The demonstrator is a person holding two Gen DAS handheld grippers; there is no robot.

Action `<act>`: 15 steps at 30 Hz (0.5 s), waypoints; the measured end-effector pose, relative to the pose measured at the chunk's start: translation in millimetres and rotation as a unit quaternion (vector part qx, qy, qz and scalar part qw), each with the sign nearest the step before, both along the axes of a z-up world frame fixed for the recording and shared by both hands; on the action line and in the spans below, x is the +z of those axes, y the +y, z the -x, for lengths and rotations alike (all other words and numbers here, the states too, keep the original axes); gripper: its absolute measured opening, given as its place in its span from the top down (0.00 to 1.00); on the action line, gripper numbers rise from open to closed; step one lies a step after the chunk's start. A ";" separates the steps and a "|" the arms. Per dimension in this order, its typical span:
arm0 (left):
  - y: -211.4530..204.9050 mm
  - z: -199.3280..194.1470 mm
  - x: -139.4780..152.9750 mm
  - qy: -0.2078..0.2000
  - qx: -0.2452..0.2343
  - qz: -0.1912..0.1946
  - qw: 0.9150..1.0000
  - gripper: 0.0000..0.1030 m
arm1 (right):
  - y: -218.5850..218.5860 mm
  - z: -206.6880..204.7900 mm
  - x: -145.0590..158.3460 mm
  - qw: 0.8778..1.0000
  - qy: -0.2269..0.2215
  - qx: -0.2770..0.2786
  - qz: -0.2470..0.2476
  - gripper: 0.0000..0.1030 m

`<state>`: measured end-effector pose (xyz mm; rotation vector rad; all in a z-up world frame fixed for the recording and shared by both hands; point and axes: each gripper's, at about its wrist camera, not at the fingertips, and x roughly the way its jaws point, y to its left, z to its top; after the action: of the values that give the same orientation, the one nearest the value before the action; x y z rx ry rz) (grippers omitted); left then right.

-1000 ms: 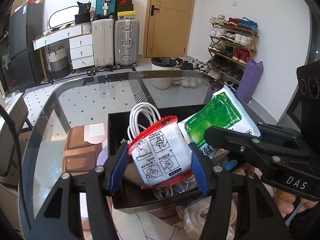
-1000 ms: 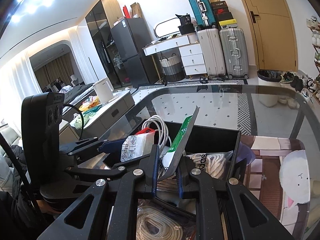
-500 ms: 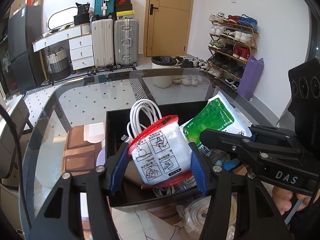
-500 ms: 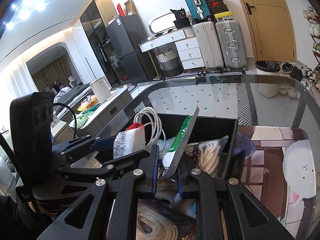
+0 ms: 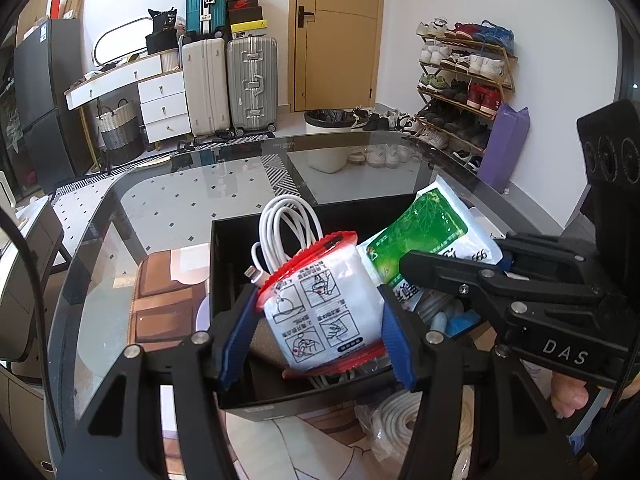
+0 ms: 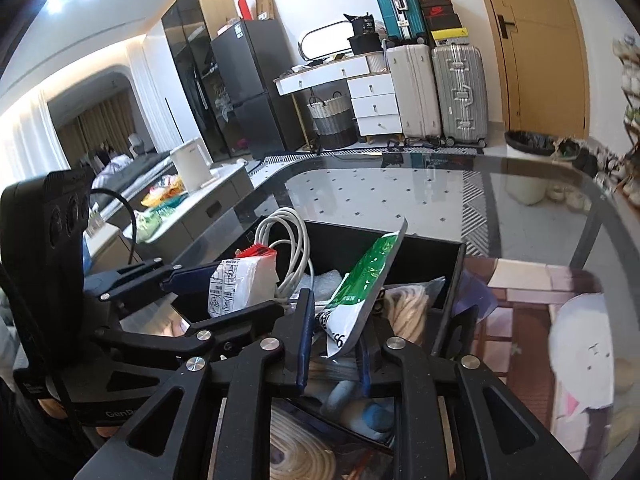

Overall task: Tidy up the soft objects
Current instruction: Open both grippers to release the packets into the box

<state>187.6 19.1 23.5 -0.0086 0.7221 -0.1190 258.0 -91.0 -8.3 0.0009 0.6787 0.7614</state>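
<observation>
My left gripper [image 5: 316, 326] is shut on a white pack with red edges and printed pictures [image 5: 320, 308], held over the near part of a black open box [image 5: 228, 240]. My right gripper [image 6: 334, 340] is shut on the lower edge of a green and white packet [image 6: 360, 280], held upright over the same box [image 6: 452, 276]. The green packet [image 5: 432, 232] and right gripper [image 5: 500, 280] show at right in the left wrist view. The white pack [image 6: 240, 284] shows at left in the right wrist view. A coiled white cable [image 5: 288, 220] stands in the box behind the pack.
The box sits on a dark glass table [image 5: 180, 184] with a brown patterned mat [image 5: 160, 300]. A bagged rope coil [image 6: 404, 308] lies in the box, and another rope coil [image 5: 400, 420] lies in front of it. A white round plush [image 6: 580, 352] lies at right.
Both grippers keep their hold. The right gripper with the green packet has moved a little forward over the box. The left gripper has barely shifted.
</observation>
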 end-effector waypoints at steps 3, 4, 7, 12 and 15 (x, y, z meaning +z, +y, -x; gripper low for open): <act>0.1 1.0 0.6 0.003 0.003 0.003 1.000 0.44 | -2.5 2.1 4.2 1.000 -0.015 -0.010 0.011 0.68; 0.3 1.6 0.6 0.004 0.005 0.003 1.000 0.43 | -5.0 3.0 6.3 1.000 -0.022 -0.013 0.012 0.65; 0.2 3.7 2.0 0.006 0.006 0.002 1.000 0.42 | -12.4 7.2 11.2 0.999 -0.036 -0.020 0.014 0.53; 0.2 11.1 5.8 0.005 0.011 -0.003 1.000 0.36 | -26.7 17.7 17.4 0.998 -0.049 -0.028 0.017 0.31; 3.0 16.9 9.7 0.003 0.017 -0.003 1.000 0.31 | -34.3 28.6 18.9 0.998 -0.050 -0.028 0.012 0.17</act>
<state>170.6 22.1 33.2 -0.0157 0.7273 -0.0848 229.4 -125.3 10.6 -0.0402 0.5903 0.6953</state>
